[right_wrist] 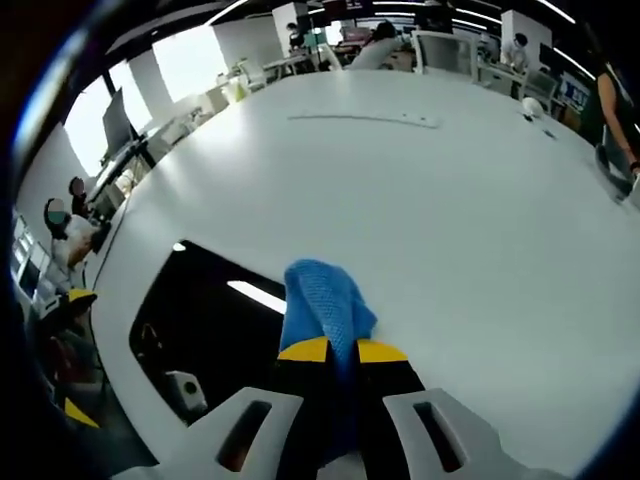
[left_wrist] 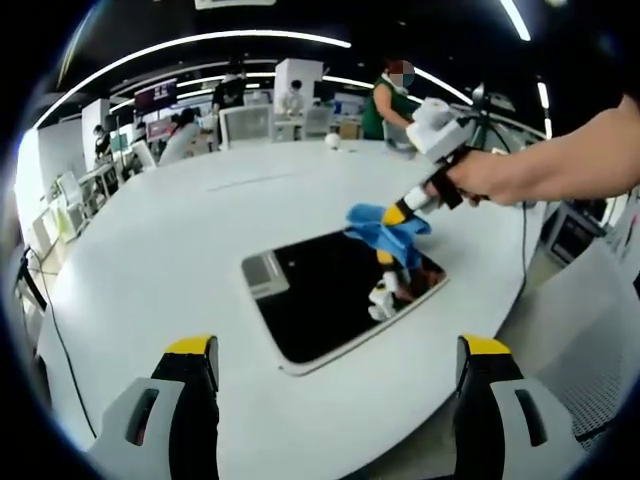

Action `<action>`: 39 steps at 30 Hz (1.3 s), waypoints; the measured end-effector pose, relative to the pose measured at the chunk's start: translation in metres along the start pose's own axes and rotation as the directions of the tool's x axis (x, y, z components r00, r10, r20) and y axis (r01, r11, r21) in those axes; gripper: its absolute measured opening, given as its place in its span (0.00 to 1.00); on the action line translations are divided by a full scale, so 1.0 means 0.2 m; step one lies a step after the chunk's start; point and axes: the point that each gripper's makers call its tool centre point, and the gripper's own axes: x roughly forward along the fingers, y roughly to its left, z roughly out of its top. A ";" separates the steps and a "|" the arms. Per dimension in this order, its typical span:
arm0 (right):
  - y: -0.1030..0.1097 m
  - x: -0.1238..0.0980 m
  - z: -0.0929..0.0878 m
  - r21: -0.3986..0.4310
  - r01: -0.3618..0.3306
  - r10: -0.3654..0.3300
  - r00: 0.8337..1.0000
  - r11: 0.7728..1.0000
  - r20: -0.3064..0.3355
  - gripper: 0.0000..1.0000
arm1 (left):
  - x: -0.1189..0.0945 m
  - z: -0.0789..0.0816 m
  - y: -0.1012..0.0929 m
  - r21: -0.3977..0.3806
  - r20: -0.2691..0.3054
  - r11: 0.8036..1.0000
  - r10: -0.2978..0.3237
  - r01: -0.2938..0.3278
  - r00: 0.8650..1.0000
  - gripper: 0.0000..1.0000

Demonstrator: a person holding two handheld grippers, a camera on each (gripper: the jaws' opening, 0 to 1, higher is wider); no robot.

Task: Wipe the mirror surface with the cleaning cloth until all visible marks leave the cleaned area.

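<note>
Looks like the wipe is midway. The right gripper point(right_wrist: 341, 352) is pinching the blue cleaning cloth point(left_wrist: 388, 228) tight between its jaws and pressing it onto the far edge of the mirror point(left_wrist: 330, 295), which is lying flat on the round white table point(left_wrist: 180, 250). The left gripper point(left_wrist: 335, 352) is hanging back with its jaws spread and holding nothing. The mirror's a dark glossy rounded rectangle with a pale rim, the cloth a nubby weave. Can't tell if any marks are left, so most of the glass probably needs passes.
</note>
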 end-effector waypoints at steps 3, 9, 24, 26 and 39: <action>0.00 0.00 0.01 -0.006 -0.001 0.001 1.000 1.000 0.003 0.03 | 0.00 0.00 0.00 0.000 0.000 1.000 -0.001 0.001 1.000 0.99; 0.09 0.03 0.04 -0.043 -0.019 0.019 1.000 0.999 -0.002 0.03 | 0.00 0.00 0.00 -0.002 0.001 1.000 -0.001 0.001 1.000 0.99; 0.25 0.11 0.10 -0.076 -0.046 0.045 0.999 0.996 -0.011 0.03 | 0.00 0.00 0.00 -0.007 -0.004 1.000 0.003 -0.003 1.000 0.99; 0.27 0.11 0.11 -0.079 -0.049 0.048 0.999 0.996 -0.012 0.03 | 0.00 0.00 0.01 -0.007 -0.005 1.000 0.002 -0.002 1.000 0.99; 0.42 0.17 0.16 -0.103 -0.071 0.070 0.997 0.992 -0.017 0.03 | 0.01 -0.01 -0.01 -0.004 -0.006 1.000 -0.014 0.014 1.000 0.99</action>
